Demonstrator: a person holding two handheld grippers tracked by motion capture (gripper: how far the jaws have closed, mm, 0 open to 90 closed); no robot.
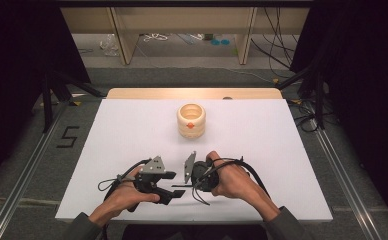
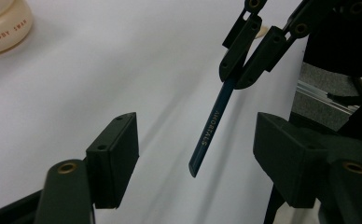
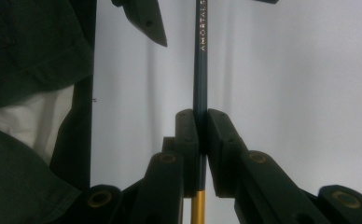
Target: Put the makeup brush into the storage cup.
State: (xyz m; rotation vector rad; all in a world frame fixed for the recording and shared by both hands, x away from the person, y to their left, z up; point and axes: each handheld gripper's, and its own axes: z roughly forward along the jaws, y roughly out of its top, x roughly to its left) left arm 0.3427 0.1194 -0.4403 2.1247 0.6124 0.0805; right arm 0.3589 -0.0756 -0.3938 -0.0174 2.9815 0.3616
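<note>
A dark blue pencil (image 3: 200, 70) with pale lettering and a gold end (image 3: 198, 210) runs straight out from my right gripper (image 3: 202, 135), whose jaws are shut on it. In the high view that gripper (image 1: 188, 185) is near the table's front, pointing left, with the pencil (image 1: 179, 186) level above the table. My left gripper (image 2: 200, 158) faces it. Its jaws stand open on either side of the pencil's free end (image 2: 212, 126) without touching it. The right gripper (image 2: 244, 60) also appears at the top of the left gripper view. A cream ribbed pot (image 1: 191, 120) stands upright mid-table.
The white table top (image 1: 132, 130) has a wooden strip (image 1: 192, 93) along its far edge. The pot (image 2: 2, 23) is far from both grippers. A dark sleeve (image 3: 30, 46) hangs close on the left of the right gripper view. Metal rails and cables flank the table.
</note>
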